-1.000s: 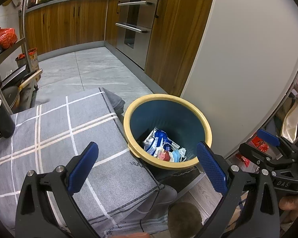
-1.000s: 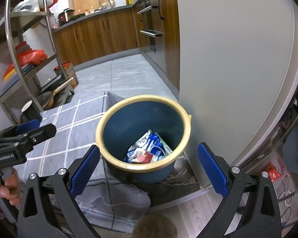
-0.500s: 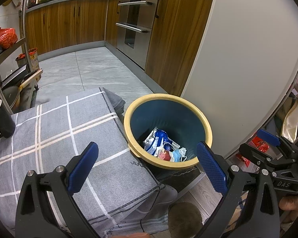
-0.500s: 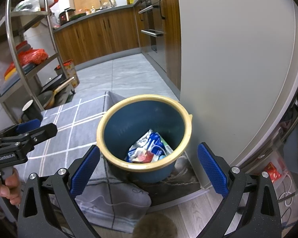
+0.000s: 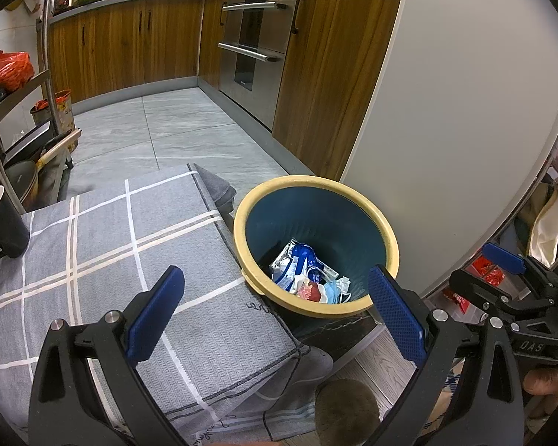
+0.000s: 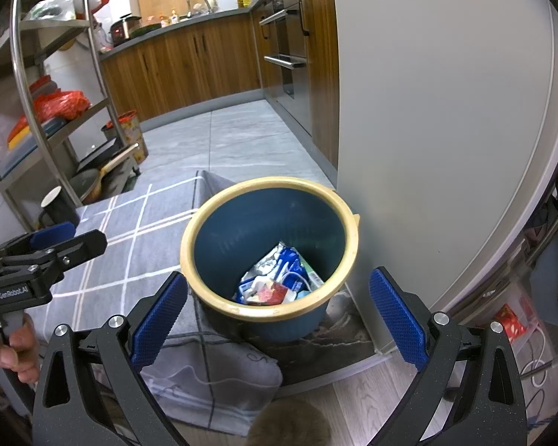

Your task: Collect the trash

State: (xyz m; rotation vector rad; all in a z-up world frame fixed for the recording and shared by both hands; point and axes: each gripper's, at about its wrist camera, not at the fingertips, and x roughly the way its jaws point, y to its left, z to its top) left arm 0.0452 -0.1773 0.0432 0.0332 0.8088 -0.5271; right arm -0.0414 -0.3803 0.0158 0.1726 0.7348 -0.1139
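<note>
The left gripper (image 5: 275, 297) and right gripper (image 6: 279, 304) both hover with jaws spread wide and empty. Between them stands the blue bin (image 6: 268, 200) with its yellow rim, beside the cloth-covered desk (image 5: 104, 245), holding crumpled wrappers (image 6: 279, 278) at its bottom.

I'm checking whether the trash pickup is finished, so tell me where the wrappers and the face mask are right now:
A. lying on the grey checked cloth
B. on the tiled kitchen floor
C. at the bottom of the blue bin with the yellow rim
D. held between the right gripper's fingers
C. The wrappers and face mask lie at the bottom of the blue bin; both the left gripper and the right gripper are open and hold nothing.
</note>
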